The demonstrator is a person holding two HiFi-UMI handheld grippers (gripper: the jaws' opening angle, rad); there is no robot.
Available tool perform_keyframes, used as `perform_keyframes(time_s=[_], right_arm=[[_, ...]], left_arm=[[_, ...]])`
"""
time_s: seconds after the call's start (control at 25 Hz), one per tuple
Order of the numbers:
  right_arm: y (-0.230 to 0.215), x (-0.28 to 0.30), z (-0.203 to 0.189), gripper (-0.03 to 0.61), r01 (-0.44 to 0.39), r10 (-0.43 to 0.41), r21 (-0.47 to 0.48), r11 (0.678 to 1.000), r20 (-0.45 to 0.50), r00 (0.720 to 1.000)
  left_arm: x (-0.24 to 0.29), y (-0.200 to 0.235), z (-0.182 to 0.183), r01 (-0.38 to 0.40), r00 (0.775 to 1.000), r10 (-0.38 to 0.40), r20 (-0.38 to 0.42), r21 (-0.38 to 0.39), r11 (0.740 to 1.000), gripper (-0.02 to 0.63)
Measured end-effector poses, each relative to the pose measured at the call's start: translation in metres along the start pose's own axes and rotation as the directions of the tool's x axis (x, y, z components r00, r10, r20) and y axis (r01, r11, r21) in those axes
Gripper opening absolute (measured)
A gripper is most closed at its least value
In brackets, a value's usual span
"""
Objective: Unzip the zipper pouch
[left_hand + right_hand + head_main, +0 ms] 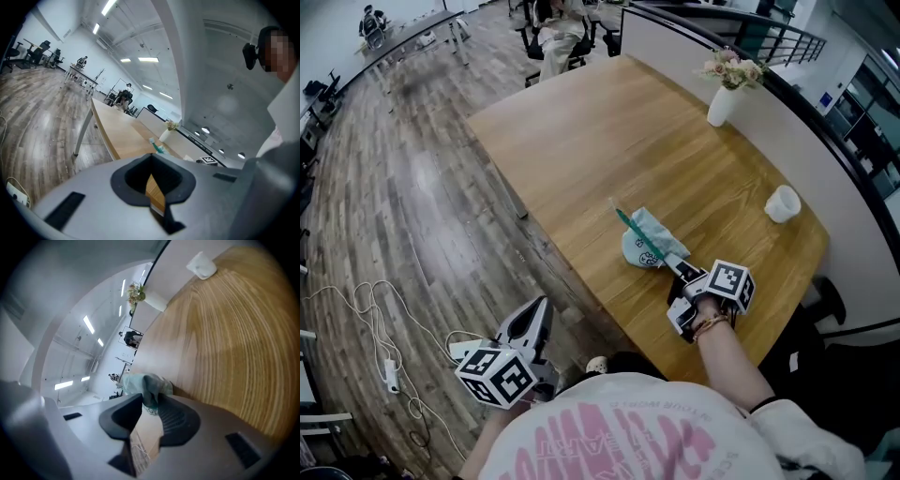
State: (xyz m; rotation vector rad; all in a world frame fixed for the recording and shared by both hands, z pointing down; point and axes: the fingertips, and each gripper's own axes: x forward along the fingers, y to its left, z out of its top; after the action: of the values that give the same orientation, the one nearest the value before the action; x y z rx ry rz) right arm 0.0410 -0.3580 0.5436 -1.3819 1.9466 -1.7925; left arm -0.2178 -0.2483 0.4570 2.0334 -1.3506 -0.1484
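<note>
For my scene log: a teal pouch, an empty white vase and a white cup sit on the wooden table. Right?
No: the head view shows the white vase holding flowers, not empty. The teal pouch and white cup do sit on the wooden table.

Ahead of the left gripper (pixel 544 305) a long wooden table (pixel 609 141) runs toward a seated person (pixel 555 33) and office chairs (pixel 528 39), with a white vase of flowers (pixel 724 98) and a white cup (pixel 783 203) farther off to its right, beside a low white partition (pixel 844 216) and a dark railing (pixel 792 37). Below and to its left lies grey-brown plank floor (pixel 403 216) with white cables (pixel 366 309) and a power strip (pixel 391 375). Strip lights (pixel 148 59) glow in the white ceiling (pixel 140 33) above.
</note>
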Motion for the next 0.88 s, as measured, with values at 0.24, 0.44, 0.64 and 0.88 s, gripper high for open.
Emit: perform_keyframes(time_s=[0.24,0.44,0.64,0.88], right_arm=[[0.013,-0.005,-0.006,0.061,-0.073,0.076,0.083,0.994,-0.022,0.997],[0.053,-0.010,-0.016,0.055,-0.239,0.250,0.219,0.946,-0.023,0.968],[0.099,-0.026,-0.024,0.048,-0.378,0.406,0.300,0.876,-0.032,0.913],[0.159,-0.052,-0.031,0.046,-0.514,0.551,0.296,0.805,-0.053,0.833]], left_arm=[[0.017,-0.010,0.005,0.046,0.999,-0.046,-0.013,0.016,0.999,0.000],[0.032,-0.029,0.008,0.184,0.982,-0.182,-0.042,0.043,0.982,0.000],[0.046,-0.084,0.019,0.439,0.896,-0.415,-0.159,0.170,0.882,0.002],[0.059,-0.145,0.032,0.567,0.824,-0.506,-0.257,0.378,0.732,0.050]])
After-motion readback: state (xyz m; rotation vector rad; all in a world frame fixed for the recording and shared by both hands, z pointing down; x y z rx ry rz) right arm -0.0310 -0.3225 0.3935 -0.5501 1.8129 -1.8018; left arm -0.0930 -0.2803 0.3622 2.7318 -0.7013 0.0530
